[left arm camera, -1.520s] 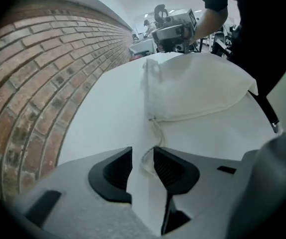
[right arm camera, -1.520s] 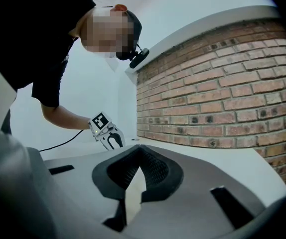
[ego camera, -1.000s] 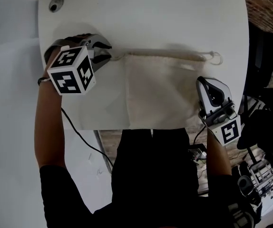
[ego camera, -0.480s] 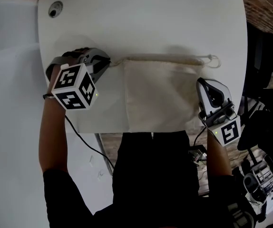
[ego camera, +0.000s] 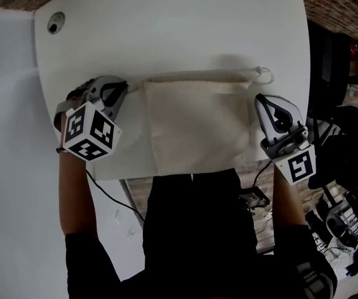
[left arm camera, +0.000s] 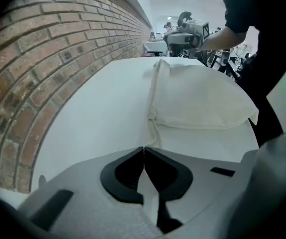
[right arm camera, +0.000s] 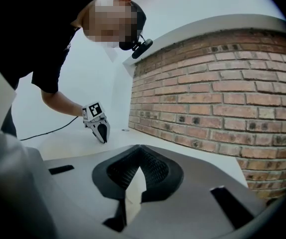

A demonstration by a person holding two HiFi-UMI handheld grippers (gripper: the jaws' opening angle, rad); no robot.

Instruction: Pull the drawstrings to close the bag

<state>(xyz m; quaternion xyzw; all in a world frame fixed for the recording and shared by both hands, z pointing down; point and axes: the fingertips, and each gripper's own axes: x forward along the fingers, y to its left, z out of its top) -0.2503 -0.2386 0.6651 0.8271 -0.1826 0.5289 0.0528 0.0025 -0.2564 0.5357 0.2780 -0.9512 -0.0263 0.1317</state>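
L gripper [left arm camera: 144, 149]: jaws together on cord [left arm camera: 154, 132] at bag [ego camera: 194, 120] corner
R gripper [ego camera: 259, 98]: jaws together, empty, just beside bag's R edge

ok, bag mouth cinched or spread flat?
Spread. The drawstring bag lies flat on the table; its top channel runs straight at full width, without gathers. The left gripper pinches its drawstring.

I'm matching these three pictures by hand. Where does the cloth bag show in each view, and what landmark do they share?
Head view: the cloth bag lies flat mid-picture on the white table.
Left gripper view: the cloth bag is upper middle to right, its drawstring running down to the shut left claw.
Right gripper view: not visible.
Shared landmark: the brick wall along the table's far edge.
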